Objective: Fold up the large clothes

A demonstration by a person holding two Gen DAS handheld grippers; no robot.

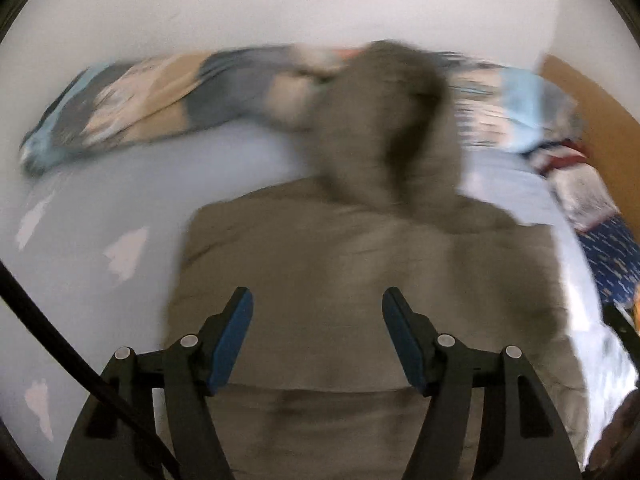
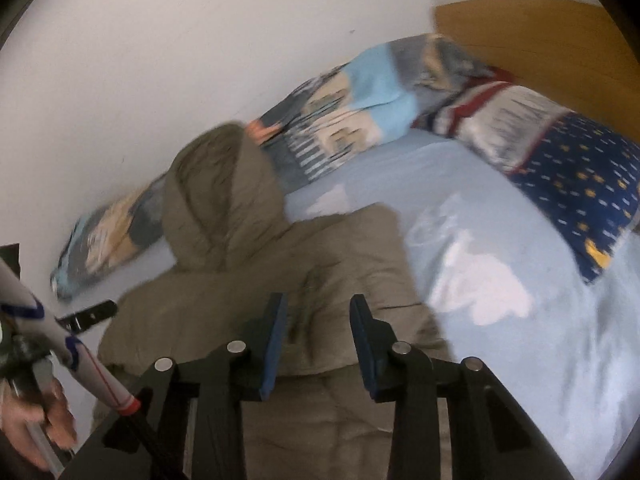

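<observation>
A khaki padded hooded jacket (image 1: pixel 340 256) lies on a light-blue bed sheet (image 1: pixel 100 200), its hood (image 1: pixel 384 120) pointing toward the wall and its sides folded in. My left gripper (image 1: pixel 318 300) is open and empty above the jacket's lower back. In the right wrist view the jacket (image 2: pixel 280 264) lies below my right gripper (image 2: pixel 318 308), which is open and empty over its right part. The hood (image 2: pixel 216 200) leans against a pillow. Both views are motion-blurred.
A patterned blue-grey pillow (image 1: pixel 160 100) lies along the white wall (image 1: pixel 280 0). A navy star-print pillow (image 2: pixel 576 184) and a red-striped one (image 2: pixel 500 120) sit at the wooden headboard (image 2: pixel 540 32). A hand with the other gripper's handle (image 2: pixel 48 380) shows at left.
</observation>
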